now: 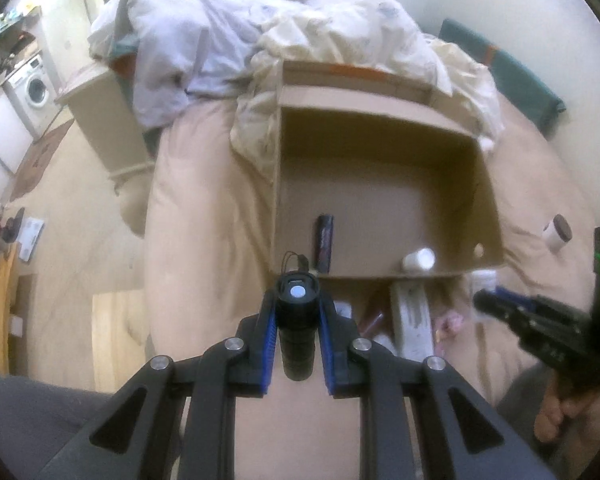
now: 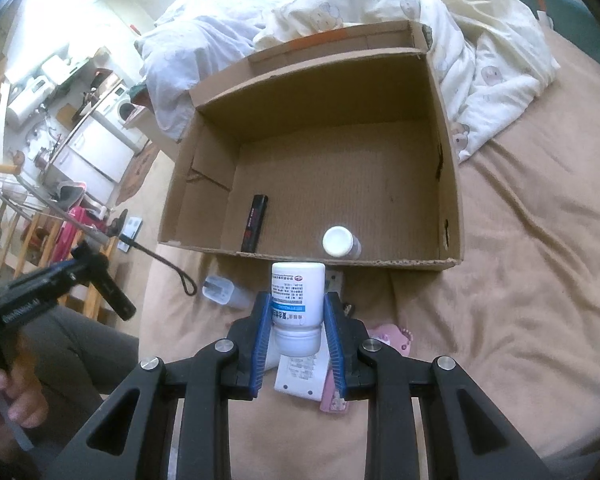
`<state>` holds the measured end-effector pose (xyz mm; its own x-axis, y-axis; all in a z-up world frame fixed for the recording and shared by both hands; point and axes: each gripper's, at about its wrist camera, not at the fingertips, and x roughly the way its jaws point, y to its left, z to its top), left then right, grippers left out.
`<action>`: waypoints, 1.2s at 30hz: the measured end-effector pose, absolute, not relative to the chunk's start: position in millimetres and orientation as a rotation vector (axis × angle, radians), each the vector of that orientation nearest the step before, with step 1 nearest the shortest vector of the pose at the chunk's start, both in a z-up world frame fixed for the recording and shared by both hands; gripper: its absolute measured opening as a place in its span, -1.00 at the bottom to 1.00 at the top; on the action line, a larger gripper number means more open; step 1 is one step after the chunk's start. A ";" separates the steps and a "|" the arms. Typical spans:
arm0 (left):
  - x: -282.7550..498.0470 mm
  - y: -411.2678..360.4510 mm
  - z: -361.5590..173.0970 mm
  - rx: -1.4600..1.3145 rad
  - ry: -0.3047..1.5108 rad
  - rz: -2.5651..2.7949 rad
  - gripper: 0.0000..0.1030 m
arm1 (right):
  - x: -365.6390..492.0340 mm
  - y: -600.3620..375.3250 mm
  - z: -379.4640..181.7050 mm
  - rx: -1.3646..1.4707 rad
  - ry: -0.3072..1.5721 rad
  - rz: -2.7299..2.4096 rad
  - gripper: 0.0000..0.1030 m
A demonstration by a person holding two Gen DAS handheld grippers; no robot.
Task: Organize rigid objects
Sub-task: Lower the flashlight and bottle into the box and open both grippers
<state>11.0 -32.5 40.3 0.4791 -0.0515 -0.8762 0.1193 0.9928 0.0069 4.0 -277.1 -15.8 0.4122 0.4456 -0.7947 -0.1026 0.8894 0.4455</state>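
An open cardboard box point(image 1: 488, 200) point(image 2: 452, 184) lies on the bed. Inside it are a slim black stick point(image 1: 325, 242) point(image 2: 254, 222) and a small white-capped bottle point(image 1: 419, 259) point(image 2: 340, 241). My left gripper point(image 1: 298, 312) is shut on a black flashlight point(image 1: 297, 320) in front of the box's near wall; it also shows at the left of the right wrist view point(image 2: 110, 286). My right gripper point(image 2: 298, 308) is shut on a white pill bottle point(image 2: 298, 300) with a blue label, just before the box's near wall. It shows at the right edge of the left wrist view point(image 1: 496, 306).
On the tan bedspread before the box lie a white charger plug point(image 2: 222, 290), a white remote-like device point(image 2: 300, 376) point(image 1: 414, 320) and a pink item point(image 2: 392, 340). A brown-lidded white jar point(image 1: 556, 232) lies right of the box. Rumpled quilts point(image 2: 480, 64) are behind it. The floor is to the left.
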 end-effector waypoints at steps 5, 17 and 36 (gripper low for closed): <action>23.9 -44.0 53.1 0.098 1.029 -0.122 -0.66 | 10.5 -278.9 -5.6 0.356 1.073 0.362 -0.45; 88.5 -67.1 49.4 0.135 1.011 -0.144 -0.66 | 58.4 -288.8 20.1 0.317 1.013 0.322 -0.45; 130.5 -74.7 -52.6 0.076 1.191 -0.188 -0.66 | 97.3 -283.2 -39.4 0.308 1.113 0.267 -0.45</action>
<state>130.5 -74.7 -52.6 0.3573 -0.1055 -0.9280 0.1860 0.9817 -0.0400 97.3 -283.2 -39.4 0.4181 0.3608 -0.8336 -0.0559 0.9262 0.3729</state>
